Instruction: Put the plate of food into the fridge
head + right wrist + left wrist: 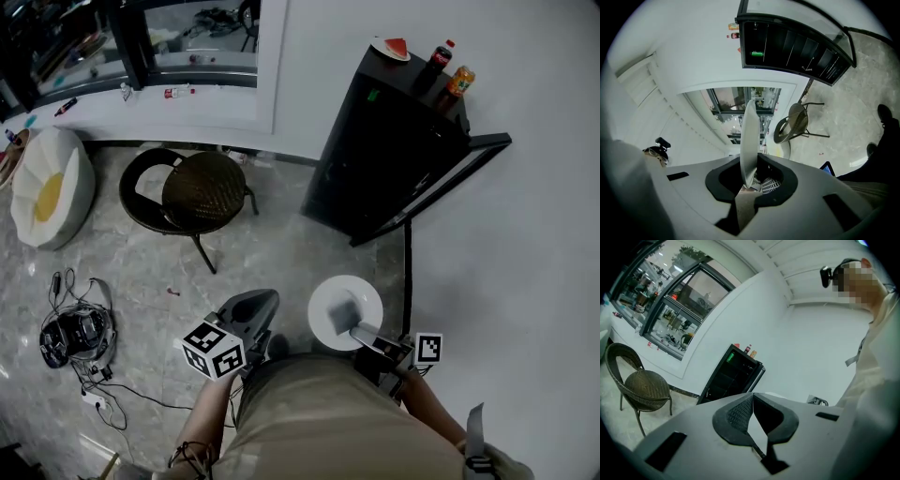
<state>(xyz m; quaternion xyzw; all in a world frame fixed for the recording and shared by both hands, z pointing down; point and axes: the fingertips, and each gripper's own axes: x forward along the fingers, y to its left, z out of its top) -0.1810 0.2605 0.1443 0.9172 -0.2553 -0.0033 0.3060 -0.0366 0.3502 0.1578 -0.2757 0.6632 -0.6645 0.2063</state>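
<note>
Plate (339, 302) is clamped by its near rim in your right tool (356, 328) and juts out ahead of the jaws, well short of the open fridge (384, 159) beyond it. It looks like stiff, glazed crockery, probably slippery and breakable. A rim grip lets it tip, so carry it level. I cannot tell whether food lies on it. Your left tool (253, 307), jaws together on nothing, hangs just beside it and could steady the far rim.
</note>
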